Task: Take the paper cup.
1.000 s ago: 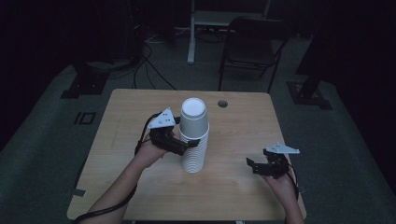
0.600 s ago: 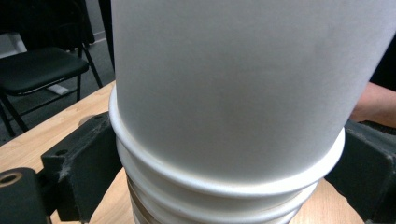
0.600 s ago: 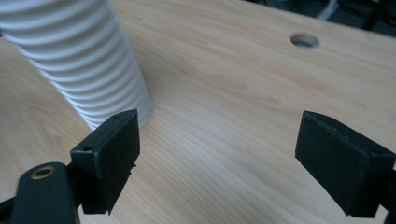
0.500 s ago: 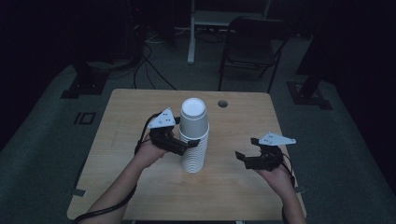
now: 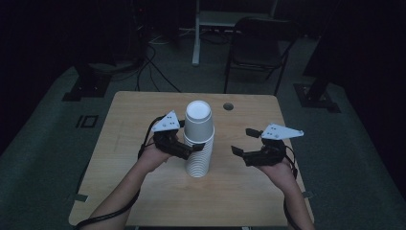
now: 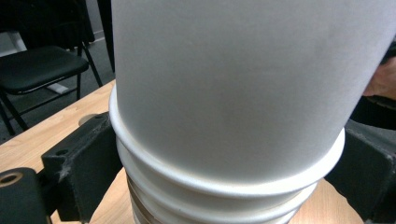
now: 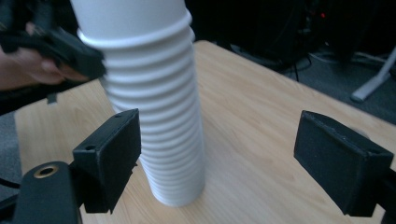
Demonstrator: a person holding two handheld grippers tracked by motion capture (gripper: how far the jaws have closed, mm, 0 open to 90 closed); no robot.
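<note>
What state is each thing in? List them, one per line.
Stack of paper cups: upright on the table, upside down, nested, leaning slightly.
Left tongs: jaws on either side of the stack, under the top cup's rim.
Right tongs: open, empty, apart from the stack.
Table: bearing the stack.
Chair: behind the table, unoccupied.

The left tongs (image 5: pixel 194 149) are clamped around the stack of cups (image 5: pixel 198 143) just below its top cup, forearm stretched in from below. The right tongs (image 5: pixel 244 142) hover near the stack's right side, jaws spread wide.
</note>
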